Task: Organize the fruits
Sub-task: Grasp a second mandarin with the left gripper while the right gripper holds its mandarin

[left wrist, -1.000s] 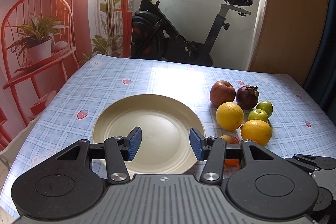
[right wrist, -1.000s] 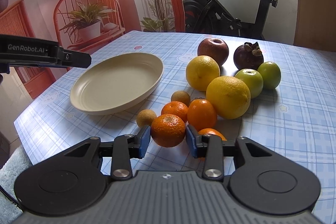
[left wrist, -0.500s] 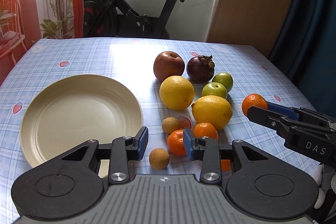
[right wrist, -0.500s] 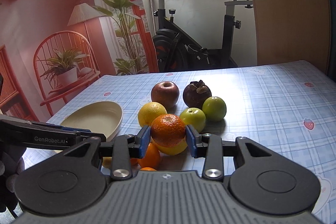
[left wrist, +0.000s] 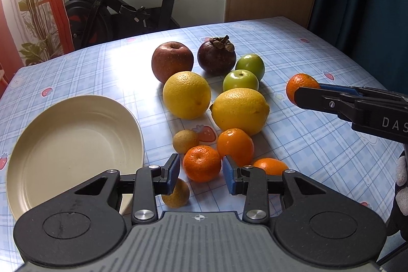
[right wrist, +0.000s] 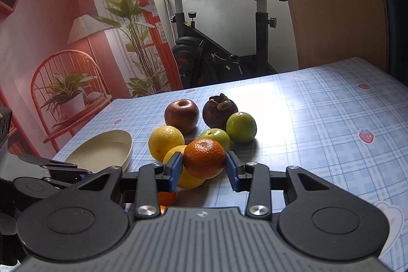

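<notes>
Orange tangerine [right wrist: 204, 161] sits clamped between our right gripper [right wrist: 204, 168] fingers, raised off the checked worktop [right wrist: 331, 119]. Our left gripper [left wrist: 201, 173] has just been closing; its blue fingers [left wrist: 173, 172] straddle a second tangerine [left wrist: 201, 163] lying on the cloth, narrow gaps showing at both pads, beside the cream plate [left wrist: 71, 144].

Tablecloth [left wrist: 293, 55]: pale blue plaid, pink strawberry prints. Plate [left wrist: 71, 134]: cream. Apple [left wrist: 172, 60]: red-brown. Mangosteen [left wrist: 216, 56]: dark purple, brown calyx. Two small fruits [left wrist: 241, 79]: green. Oranges [left wrist: 187, 94]: yellow. Mandarins [left wrist: 202, 163]: orange. Gripper pads [left wrist: 173, 173]: blue.
</notes>
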The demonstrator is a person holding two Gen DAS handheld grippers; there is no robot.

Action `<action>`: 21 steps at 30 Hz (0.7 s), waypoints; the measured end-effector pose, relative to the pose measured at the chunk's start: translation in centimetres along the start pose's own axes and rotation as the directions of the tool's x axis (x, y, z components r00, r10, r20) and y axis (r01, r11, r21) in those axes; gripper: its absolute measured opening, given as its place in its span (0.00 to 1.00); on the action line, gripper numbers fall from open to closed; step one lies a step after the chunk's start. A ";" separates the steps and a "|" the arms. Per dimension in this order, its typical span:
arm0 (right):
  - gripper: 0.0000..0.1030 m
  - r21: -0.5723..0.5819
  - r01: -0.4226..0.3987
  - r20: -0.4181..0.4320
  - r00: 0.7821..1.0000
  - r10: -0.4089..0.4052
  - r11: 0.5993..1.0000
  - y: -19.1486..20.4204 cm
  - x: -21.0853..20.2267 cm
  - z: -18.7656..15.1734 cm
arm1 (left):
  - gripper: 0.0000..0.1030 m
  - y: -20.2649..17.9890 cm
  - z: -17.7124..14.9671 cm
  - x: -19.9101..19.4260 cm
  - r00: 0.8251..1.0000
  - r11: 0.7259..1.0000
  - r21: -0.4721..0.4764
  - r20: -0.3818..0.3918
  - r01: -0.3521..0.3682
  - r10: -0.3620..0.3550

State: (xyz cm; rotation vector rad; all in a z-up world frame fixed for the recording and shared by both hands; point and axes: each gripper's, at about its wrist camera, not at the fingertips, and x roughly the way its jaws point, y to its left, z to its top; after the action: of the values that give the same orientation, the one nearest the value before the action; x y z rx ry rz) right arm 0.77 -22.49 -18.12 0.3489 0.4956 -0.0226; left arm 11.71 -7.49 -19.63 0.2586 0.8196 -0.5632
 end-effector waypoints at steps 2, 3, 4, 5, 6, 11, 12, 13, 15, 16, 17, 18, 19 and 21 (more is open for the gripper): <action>0.38 0.003 0.001 -0.001 1.000 -0.001 1.000 -0.1 0.0 0.0 | 0.38 0.1 0.2 0.4 1.000 1.000 -0.002 -0.014 -0.004 0.004; 0.38 0.006 0.001 -0.002 1.000 -0.001 1.000 -0.1 0.0 0.0 | 0.39 0.1 0.3 0.6 1.000 1.000 -0.005 -0.021 -0.005 0.005; 0.38 0.008 0.002 -0.002 1.000 -0.002 1.000 -0.1 0.0 0.0 | 0.39 0.2 0.3 0.7 1.000 1.000 -0.009 -0.025 -0.002 0.002; 0.38 0.011 0.003 -0.002 1.000 -0.003 1.000 -0.1 0.0 0.0 | 0.39 0.1 0.4 0.8 1.000 1.000 -0.012 -0.028 -0.002 0.002; 0.38 0.013 0.003 -0.002 1.000 -0.003 1.000 -0.2 0.0 0.0 | 0.39 0.1 0.5 0.9 1.000 1.000 -0.012 -0.029 -0.003 0.002; 0.38 0.027 0.003 -0.008 1.000 -0.003 1.000 -0.2 0.2 -0.1 | 0.39 0.2 0.6 1.0 0.999 1.000 -0.028 -0.038 0.008 -0.009; 0.38 0.029 0.002 -0.008 1.000 -0.002 1.000 -0.2 0.2 0.0 | 0.39 0.3 0.6 1.1 0.999 0.999 -0.030 -0.041 0.011 -0.012; 0.38 0.030 0.002 -0.006 1.000 -0.002 1.000 -0.2 0.2 0.0 | 0.39 0.3 0.6 1.2 0.999 0.999 -0.030 -0.047 0.012 -0.013; 0.38 0.030 0.002 -0.003 1.000 -0.002 1.000 -0.2 0.1 0.1 | 0.39 0.6 0.5 1.3 0.998 0.999 -0.035 -0.059 0.023 -0.025; 0.38 0.031 0.001 -0.002 1.000 -0.001 1.000 -0.3 0.1 0.1 | 0.39 0.7 0.4 1.4 0.998 0.999 -0.042 -0.060 0.030 -0.033; 0.38 0.032 0.000 -0.001 1.000 0.000 0.999 -0.3 0.1 0.1 | 0.38 0.7 0.3 1.4 0.998 0.998 -0.048 -0.059 0.031 -0.034; 0.38 0.032 0.000 -0.001 1.000 0.000 1.000 -0.3 0.1 0.1 | 0.37 0.8 0.3 1.4 0.998 0.998 -0.054 -0.057 0.032 -0.035; 0.38 0.032 -0.001 -0.002 1.000 0.001 0.999 -0.3 0.1 0.0 | 0.37 0.8 0.3 1.4 0.998 0.998 -0.061 -0.056 0.032 -0.035; 0.38 0.035 0.000 -0.004 1.000 0.000 0.999 -0.3 0.1 0.1 | 0.35 0.6 0.3 1.4 0.998 0.998 -0.063 -0.054 0.028 -0.031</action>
State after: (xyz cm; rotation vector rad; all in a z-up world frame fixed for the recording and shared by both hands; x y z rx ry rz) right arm 0.88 -22.83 -18.24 0.3832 0.4998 -0.0308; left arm 12.99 -7.59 -20.47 0.2063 0.8935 -0.5593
